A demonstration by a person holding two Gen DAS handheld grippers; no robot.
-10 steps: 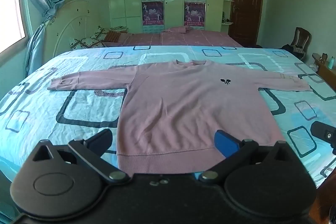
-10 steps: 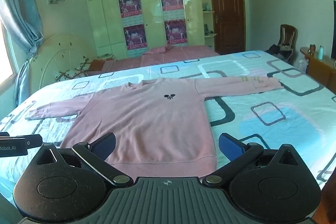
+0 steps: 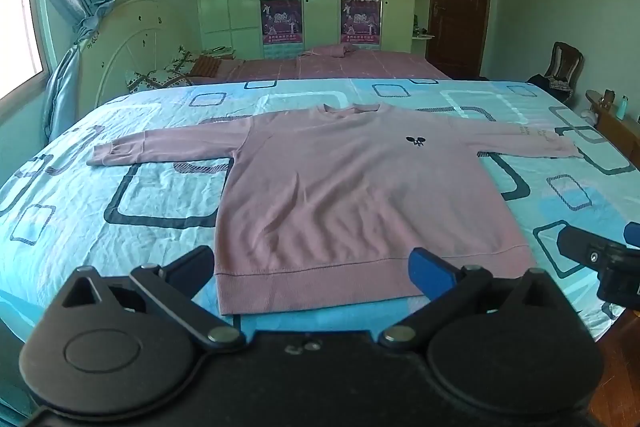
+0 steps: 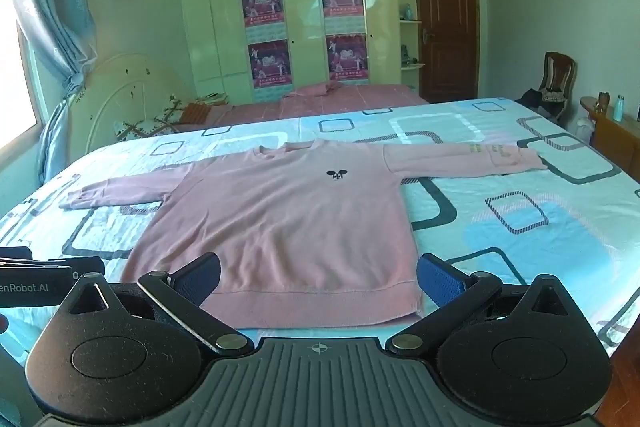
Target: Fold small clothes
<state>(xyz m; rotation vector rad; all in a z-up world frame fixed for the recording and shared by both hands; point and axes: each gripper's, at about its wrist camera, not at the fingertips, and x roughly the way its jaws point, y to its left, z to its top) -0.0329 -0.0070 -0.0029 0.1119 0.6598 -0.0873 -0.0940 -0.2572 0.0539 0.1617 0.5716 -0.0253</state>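
Facing: pink sweatshirt [image 3: 352, 195] flat on patterned bedsheet [image 3: 120, 195], hem nearest, sleeves out sideways
Left gripper [image 3: 316, 267]: fingers spread, hovering at hem's left half
Right gripper [image 4: 320, 275]: fingers spread, over hem's right half
Nearer: about equal
Writing: "enRobot.AI" on left tool; dark chest emblem [image 4: 337, 175], sleeve print unreadable

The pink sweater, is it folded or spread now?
Spread. The pink sweater lies flat on the bed, both sleeves stretched sideways, hem unfolded.
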